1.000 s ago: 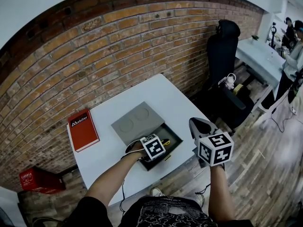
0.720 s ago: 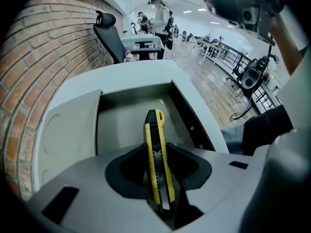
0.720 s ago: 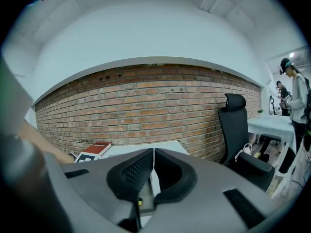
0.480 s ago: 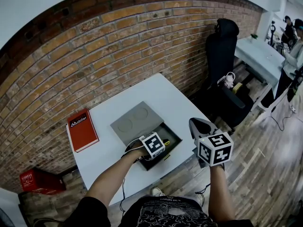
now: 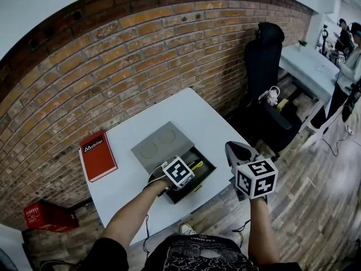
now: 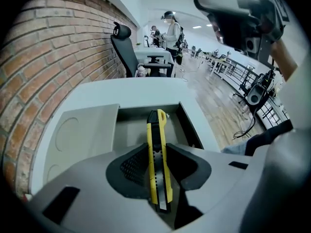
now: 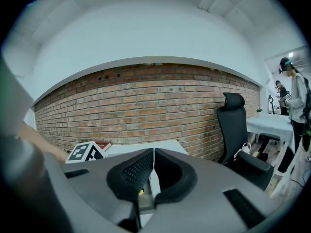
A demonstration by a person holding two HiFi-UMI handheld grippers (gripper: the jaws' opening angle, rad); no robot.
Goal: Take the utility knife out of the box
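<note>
The yellow and black utility knife (image 6: 156,149) stands between the pads of my left gripper (image 6: 157,148), which is shut on its middle. Its front end points out over the open grey box (image 6: 192,125). In the head view the left gripper (image 5: 188,170) hangs over the box (image 5: 207,164) near the white table's front edge, with the knife (image 5: 196,165) showing as a yellow sliver. The box's lid (image 5: 161,145) lies flat behind it. My right gripper (image 5: 234,149) hovers off the table's right front corner, shut with nothing in it (image 7: 153,152).
A red book (image 5: 98,154) lies at the left of the white table (image 5: 186,112). A brick wall runs behind. A black office chair (image 5: 265,66) stands to the right, a red crate (image 5: 48,215) on the floor at left, and people at a far desk (image 5: 310,66).
The left gripper has closed on the knife and risen a little with it, rolling slightly. The right gripper has not moved.
</note>
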